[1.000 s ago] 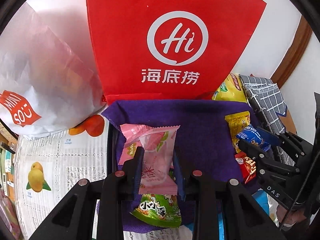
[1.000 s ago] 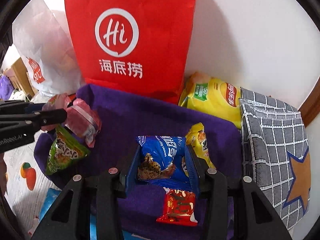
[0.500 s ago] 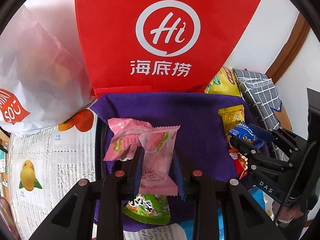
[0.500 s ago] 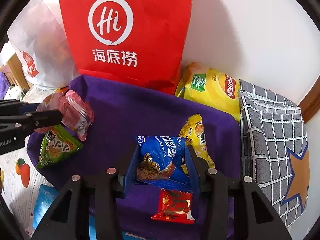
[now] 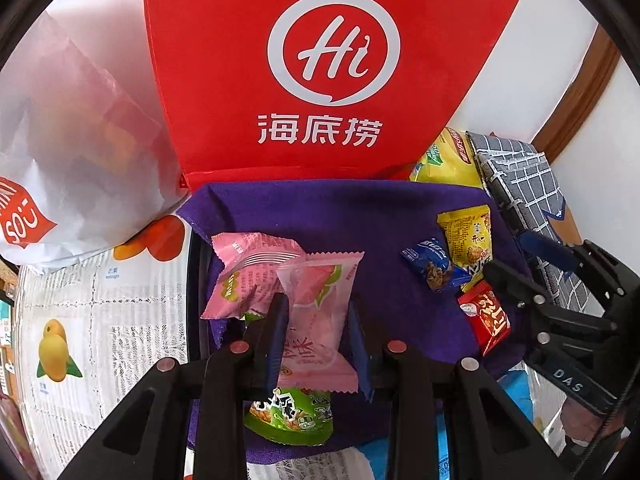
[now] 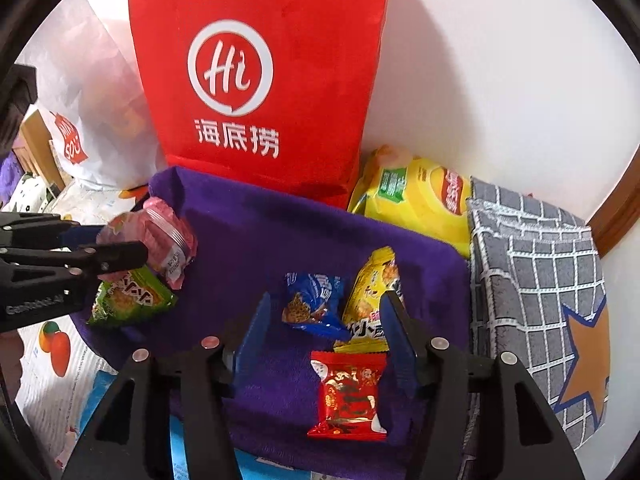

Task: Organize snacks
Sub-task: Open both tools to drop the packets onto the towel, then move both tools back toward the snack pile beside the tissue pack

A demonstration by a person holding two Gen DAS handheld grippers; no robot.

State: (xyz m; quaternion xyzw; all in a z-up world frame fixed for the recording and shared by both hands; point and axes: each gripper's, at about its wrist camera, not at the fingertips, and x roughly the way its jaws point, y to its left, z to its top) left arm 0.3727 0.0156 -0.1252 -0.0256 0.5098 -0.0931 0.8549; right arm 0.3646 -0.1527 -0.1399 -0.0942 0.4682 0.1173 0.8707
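The red bag stands behind the purple cloth. On the cloth's left, the left hand-held gripper clamps a pink packet. On its right, the right hand-held gripper has just been opening; the blue packet lies loose between its parted jaws, beside a yellow packet.

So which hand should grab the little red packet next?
Probably the right. Its tongs have just opened and hold nothing, and the small red foil snack packet lies just below them on the purple cloth. The left tongs are shut on a pink plastic snack wrapper.
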